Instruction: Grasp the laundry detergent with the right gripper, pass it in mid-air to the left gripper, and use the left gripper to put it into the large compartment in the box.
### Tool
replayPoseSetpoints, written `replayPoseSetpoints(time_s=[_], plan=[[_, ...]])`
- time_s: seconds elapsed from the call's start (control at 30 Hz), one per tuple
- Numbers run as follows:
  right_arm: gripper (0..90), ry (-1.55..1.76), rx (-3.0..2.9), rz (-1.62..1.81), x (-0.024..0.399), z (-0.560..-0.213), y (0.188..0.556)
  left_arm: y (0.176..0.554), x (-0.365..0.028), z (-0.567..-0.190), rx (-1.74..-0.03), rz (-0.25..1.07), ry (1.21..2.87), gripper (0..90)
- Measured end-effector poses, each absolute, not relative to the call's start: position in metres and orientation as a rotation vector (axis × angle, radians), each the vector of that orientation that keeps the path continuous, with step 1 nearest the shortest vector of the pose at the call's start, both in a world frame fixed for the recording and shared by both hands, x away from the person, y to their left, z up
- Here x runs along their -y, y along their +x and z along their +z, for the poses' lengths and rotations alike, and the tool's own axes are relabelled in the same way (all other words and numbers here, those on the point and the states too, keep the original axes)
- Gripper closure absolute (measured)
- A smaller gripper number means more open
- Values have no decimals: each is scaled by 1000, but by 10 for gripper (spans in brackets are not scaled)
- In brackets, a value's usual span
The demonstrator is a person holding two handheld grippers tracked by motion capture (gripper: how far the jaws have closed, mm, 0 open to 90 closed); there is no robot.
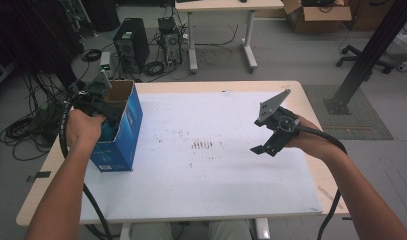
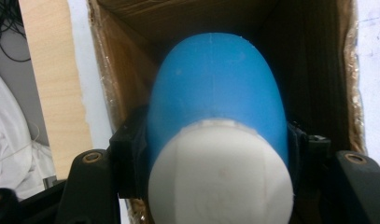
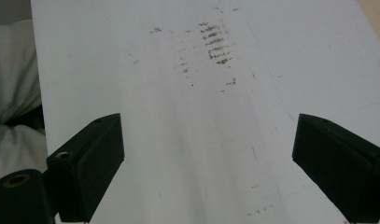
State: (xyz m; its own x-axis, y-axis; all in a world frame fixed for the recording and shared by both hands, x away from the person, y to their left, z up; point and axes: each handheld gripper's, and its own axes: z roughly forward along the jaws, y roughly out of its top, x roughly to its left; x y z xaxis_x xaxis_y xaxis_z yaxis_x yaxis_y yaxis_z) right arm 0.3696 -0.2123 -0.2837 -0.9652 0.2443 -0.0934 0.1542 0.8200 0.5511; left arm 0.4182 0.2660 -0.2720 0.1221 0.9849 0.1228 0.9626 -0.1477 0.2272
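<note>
Overhead, one blue box (image 1: 122, 131) stands open-topped at the desk's (image 1: 221, 195) left edge, and the left hand-held gripper (image 1: 102, 111) reaches down into it. The right hand-held gripper (image 1: 271, 142) hangs over the white sheet near the right edge. Count: one box, two hand-held grippers, one patch of brown scuff marks (image 1: 203, 145) mid-desk.

From the left gripper view, the left hand-held gripper (image 2: 215, 154) is clamped on one blue object with a white end (image 2: 218, 140), inside the box's brown cardboard walls (image 2: 131, 70). The step seems to be moving it in or out of the box; keeping it centred between the walls should avoid snagging.

From the right gripper view, the right hand-held gripper (image 3: 206, 158) is spread wide, holding nothing, above the scuff marks (image 3: 218, 44).
</note>
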Motion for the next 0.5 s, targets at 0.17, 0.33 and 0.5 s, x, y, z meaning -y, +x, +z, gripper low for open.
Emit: replayPoseSetpoints(time_s=[0.17, 0.33, 0.5], plan=[[87, 323, -2845, 842, 214, -286, 370, 420, -264, -277, -1987, 379, 2297, 378], [87, 326, -2846, 838, 215, -286, 370, 421, -263, -277, -1985, 379, 2305, 378], [89, 328, -2845, 841, 215, -286, 370, 421, -263, -278, -1984, 380, 2304, 378]])
